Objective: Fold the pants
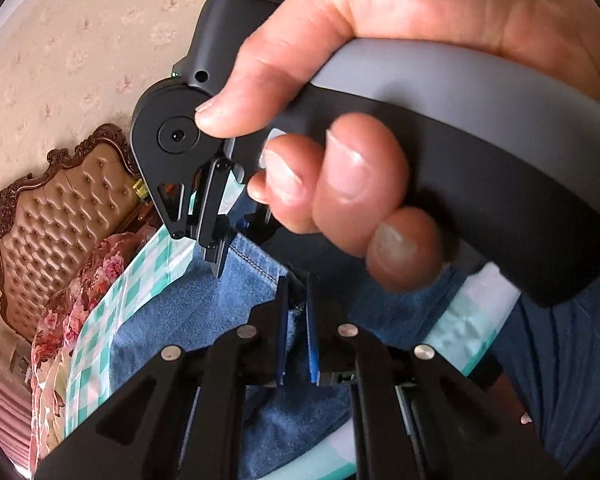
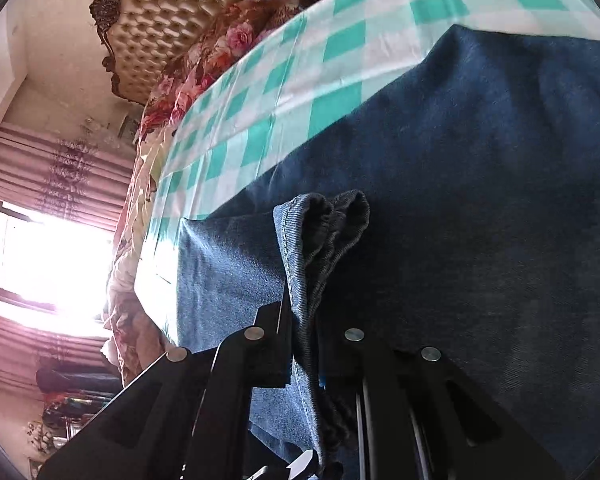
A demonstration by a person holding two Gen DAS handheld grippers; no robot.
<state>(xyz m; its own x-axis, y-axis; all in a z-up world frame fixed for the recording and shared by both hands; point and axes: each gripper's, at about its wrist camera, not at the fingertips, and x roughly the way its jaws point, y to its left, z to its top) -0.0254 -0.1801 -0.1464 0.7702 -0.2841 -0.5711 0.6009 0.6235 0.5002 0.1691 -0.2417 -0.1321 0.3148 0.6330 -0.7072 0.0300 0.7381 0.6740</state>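
Left wrist view: the left gripper (image 1: 298, 300) has its blue-padded jaws drawn nearly together, pinching a stitched edge of the blue denim pants (image 1: 204, 312), which lie on the green-and-white checked cloth (image 1: 140, 284); only here does a bare hand (image 1: 340, 128) show, curled round the grey handle of the right gripper (image 1: 220, 256), angled down at the denim; a tufted tan headboard (image 1: 60, 208) stands behind.

Right wrist view: the right gripper (image 2: 304, 320) is clamped on a bunched hem of the pants (image 2: 480, 200), the fold rising between its jaws; only here appear the bright window (image 2: 48, 264) and pink curtains (image 2: 56, 160).
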